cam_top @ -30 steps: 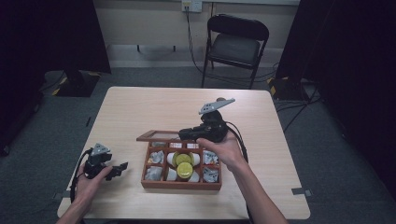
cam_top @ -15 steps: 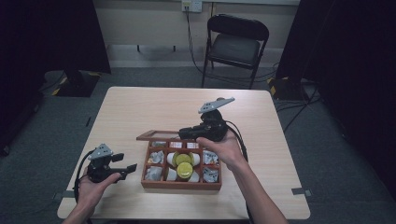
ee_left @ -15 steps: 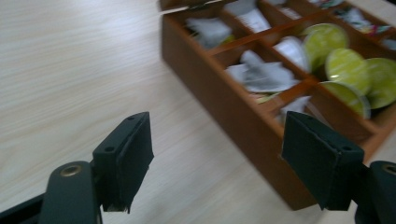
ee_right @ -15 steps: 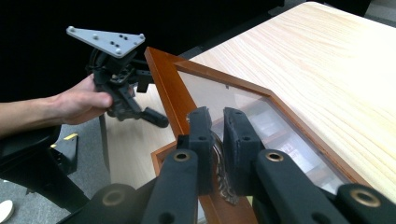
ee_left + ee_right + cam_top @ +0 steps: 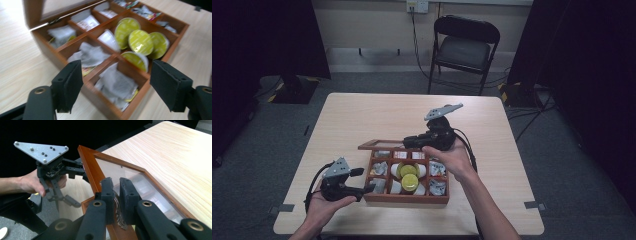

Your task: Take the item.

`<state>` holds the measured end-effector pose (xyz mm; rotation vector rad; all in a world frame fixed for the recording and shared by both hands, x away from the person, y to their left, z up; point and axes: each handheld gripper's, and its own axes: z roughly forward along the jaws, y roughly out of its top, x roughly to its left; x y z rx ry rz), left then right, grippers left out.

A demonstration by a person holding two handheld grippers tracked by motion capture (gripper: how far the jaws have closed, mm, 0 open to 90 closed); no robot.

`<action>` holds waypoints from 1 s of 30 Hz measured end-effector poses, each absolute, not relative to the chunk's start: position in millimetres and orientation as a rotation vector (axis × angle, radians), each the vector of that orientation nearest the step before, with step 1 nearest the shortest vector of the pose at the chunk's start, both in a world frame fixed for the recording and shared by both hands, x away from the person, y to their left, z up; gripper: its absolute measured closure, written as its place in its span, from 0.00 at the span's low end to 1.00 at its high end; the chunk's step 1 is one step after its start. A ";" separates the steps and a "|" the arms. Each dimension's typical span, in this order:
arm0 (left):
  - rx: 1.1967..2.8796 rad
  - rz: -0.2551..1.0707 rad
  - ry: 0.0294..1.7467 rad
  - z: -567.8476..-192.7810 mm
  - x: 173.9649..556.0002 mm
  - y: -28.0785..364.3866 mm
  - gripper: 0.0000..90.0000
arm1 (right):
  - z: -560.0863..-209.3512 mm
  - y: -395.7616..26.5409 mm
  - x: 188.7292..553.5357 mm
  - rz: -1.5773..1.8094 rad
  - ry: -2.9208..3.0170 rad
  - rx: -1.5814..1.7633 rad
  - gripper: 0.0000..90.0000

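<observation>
A wooden compartment box [image 5: 404, 199] sits mid-table with its glass-paned lid [image 5: 382, 145] raised. My right gripper [image 5: 408, 141] is shut on the lid's wooden frame [image 5: 87, 162], its jaws [image 5: 117, 187] clamping the edge. My left gripper [image 5: 363, 180] hovers at the box's front left corner, open. Its jaws have just been closing, and nothing lies between the pads [image 5: 116, 72]. Beyond them the box wall [image 5: 47, 47], grey tea bags [image 5: 117, 83] and yellow-green capsules [image 5: 141, 41] show. The right gripper view shows the left gripper [image 5: 81, 188] beside the lid.
The light wood table [image 5: 362, 115] has bare room behind and to both sides of the box. A black folding chair [image 5: 464, 47] stands past the far edge. Cables trail from both grippers over the near edge.
My left gripper has moved right and up, from the table's near left to the box's front left corner. Its jaws stand narrower. The right gripper and lid have not moved.
</observation>
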<state>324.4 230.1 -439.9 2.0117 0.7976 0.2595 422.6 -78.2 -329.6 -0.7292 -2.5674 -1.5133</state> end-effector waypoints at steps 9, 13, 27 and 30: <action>2.017 0.213 0.727 -436.4 331.5 197.3 0.33 | -329.1 -77.7 423.0 -1.513 -2.569 -0.729 0.91; 2.063 0.192 0.675 -436.6 336.5 176.5 0.34 | -328.9 -77.8 423.2 -1.513 -2.570 -0.729 0.91; 2.168 0.119 0.624 -450.7 356.5 130.0 0.33 | -328.1 -77.6 424.0 -1.514 -2.572 -0.727 0.91; 2.203 0.132 0.616 -452.3 360.3 126.2 0.33 | -328.0 -77.7 424.1 -1.514 -2.572 -0.727 0.91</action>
